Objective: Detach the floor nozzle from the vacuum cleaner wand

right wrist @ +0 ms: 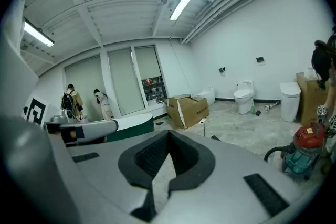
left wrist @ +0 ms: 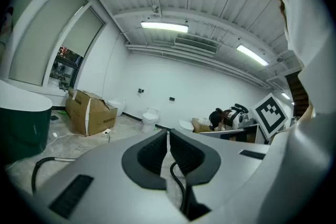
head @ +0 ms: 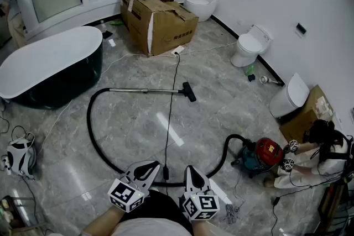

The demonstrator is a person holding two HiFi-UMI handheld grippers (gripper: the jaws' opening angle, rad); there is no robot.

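The vacuum's silver wand (head: 145, 90) lies on the marble floor mid-room, its black floor nozzle (head: 189, 91) at the right end. A black hose (head: 97, 141) curves from the wand's left end round to the red and teal vacuum canister (head: 261, 156), which also shows in the right gripper view (right wrist: 303, 153). My left gripper (head: 149, 167) and right gripper (head: 189, 171) are held close to my body at the bottom of the head view, far from the nozzle. Both are shut with nothing between the pads, as the left gripper view (left wrist: 168, 135) and right gripper view (right wrist: 168, 136) show.
A dark bathtub with a white rim (head: 52, 66) stands at left, a cardboard box (head: 156, 18) at the back. Toilets (head: 251, 44) line the right wall. A person (head: 321, 153) crouches by the canister. A black cord (head: 168, 119) runs across the floor.
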